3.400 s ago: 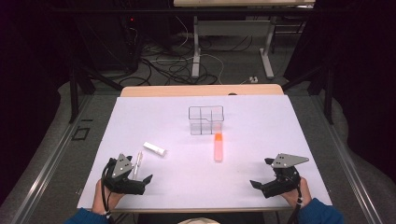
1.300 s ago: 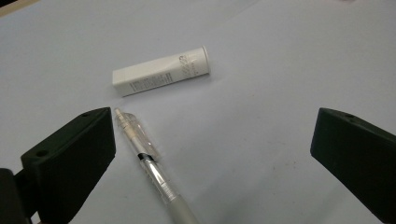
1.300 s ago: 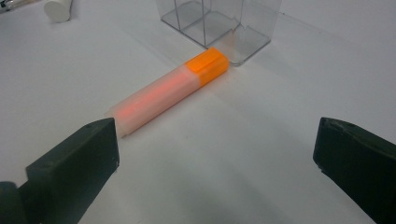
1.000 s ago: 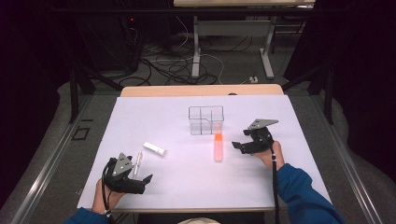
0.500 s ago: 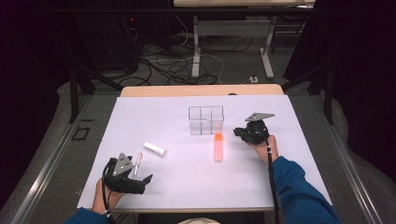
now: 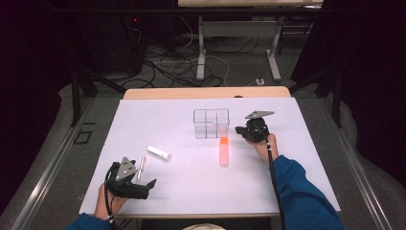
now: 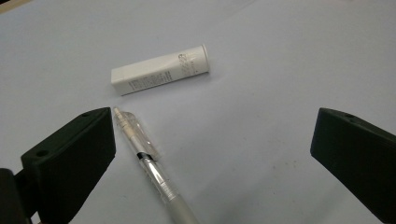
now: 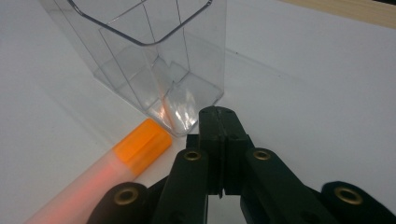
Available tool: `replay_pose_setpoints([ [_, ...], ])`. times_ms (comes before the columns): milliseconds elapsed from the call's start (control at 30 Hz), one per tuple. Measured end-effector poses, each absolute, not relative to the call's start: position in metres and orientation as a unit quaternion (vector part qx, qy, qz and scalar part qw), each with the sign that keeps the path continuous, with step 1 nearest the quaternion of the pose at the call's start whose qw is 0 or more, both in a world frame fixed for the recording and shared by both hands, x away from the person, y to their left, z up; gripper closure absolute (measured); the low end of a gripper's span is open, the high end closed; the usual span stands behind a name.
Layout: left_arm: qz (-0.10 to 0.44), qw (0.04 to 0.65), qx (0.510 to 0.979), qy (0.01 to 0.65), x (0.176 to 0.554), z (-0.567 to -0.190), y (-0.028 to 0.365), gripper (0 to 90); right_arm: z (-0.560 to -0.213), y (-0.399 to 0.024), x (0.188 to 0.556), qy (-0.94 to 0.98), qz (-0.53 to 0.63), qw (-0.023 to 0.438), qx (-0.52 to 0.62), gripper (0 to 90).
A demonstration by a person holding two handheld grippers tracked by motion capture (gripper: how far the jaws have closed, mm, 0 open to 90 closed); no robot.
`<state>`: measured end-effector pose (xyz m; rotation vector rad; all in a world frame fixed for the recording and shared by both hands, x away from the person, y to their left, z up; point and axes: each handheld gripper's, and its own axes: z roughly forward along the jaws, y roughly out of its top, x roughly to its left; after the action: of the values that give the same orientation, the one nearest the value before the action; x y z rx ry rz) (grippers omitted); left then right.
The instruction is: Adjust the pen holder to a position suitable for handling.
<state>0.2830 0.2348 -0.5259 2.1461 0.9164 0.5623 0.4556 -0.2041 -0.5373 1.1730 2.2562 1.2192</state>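
My right gripper (image 6: pixel 242 131) sits just beside the near right corner of the clear organizer (image 6: pixel 211 123), its jaws pressed flat together with nothing between them; in the right gripper view they have just been closing, and the closed tips (image 8: pixel 219 122) point at the foot of that box, right next to the orange cap of the orange marker (image 8: pixel 112 163). The marker lies flat on the white table (image 6: pixel 297 182), its cap end close against the organizer's near wall, its body running back toward me. I judge this as the step of lining up on the marker with shut jaws, perhaps to nudge it clear of the box, since it lies too close to the wall for an easy pinch. The next move calls for either a gentle sideways push on the cap, or spreading the jaws again and setting 1 on each side of the barrel without knocking the light box. My left gripper (image 6: pixel 146 184) rests near the front edge with its jaws wide apart and empty, the clear pen (image 7: pixel 149 161) just inside its left jaw and the white tube (image 7: pixel 161 70) lying a little beyond. Counting: 1 organizer with 4 compartments, 1 orange marker, 1 clear pen, 1 white tube, 2 grippers.
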Motion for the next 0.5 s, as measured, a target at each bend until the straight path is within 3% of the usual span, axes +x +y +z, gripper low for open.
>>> replay_pose_setpoints([
  [500,0.218,0.363,0.833,0.355,0.283,-0.526,0.235,0.1,-0.542,-0.185,0.467,0.791,0.423,0.152,0.415,90.0],
])
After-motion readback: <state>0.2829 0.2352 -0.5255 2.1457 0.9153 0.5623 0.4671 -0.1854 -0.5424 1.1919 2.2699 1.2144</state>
